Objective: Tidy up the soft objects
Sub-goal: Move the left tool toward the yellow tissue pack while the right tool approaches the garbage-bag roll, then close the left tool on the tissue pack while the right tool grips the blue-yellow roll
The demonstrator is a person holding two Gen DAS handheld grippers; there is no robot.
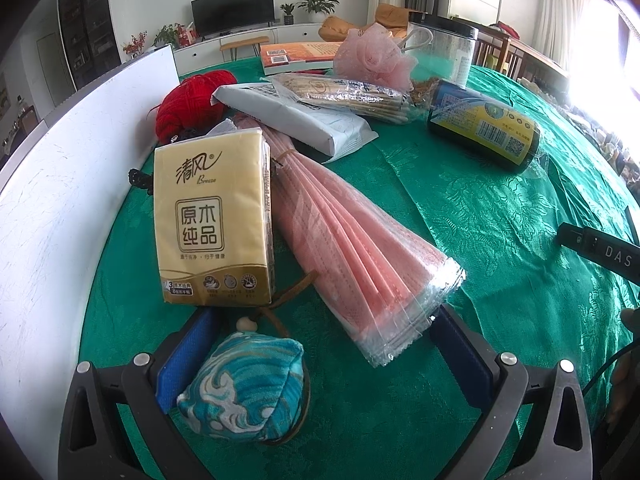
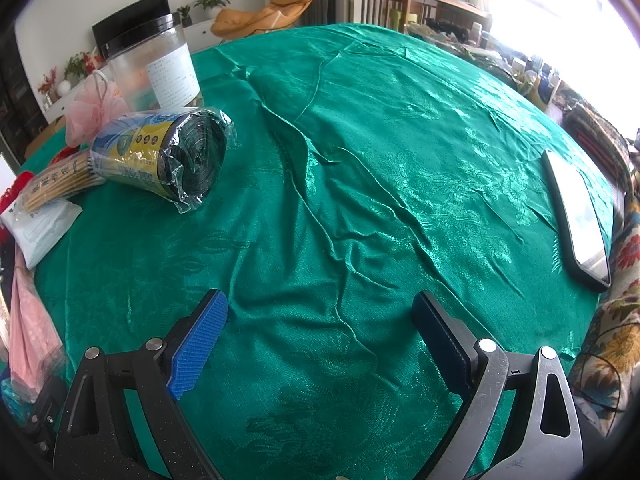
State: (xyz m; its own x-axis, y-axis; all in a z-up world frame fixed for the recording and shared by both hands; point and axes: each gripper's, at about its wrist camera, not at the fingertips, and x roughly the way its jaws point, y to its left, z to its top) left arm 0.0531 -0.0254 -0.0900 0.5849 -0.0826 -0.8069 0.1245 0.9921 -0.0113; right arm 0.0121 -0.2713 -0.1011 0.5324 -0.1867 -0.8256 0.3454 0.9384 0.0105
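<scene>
Carefully, I centre my wide-open left hand-held gripper (image 1: 324, 354) around the blue wave-patterned pouch (image 1: 244, 388) lying against its left pad on the table (image 1: 500, 216), my right hand-held gripper (image 2: 320, 344) spread empty.

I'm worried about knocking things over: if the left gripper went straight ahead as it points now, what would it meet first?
The left gripper has open jaws, with the blue wave-patterned pouch by its left finger. Straight ahead, it would likely meet the pink mask bundle first; depth is uncertain.
</scene>
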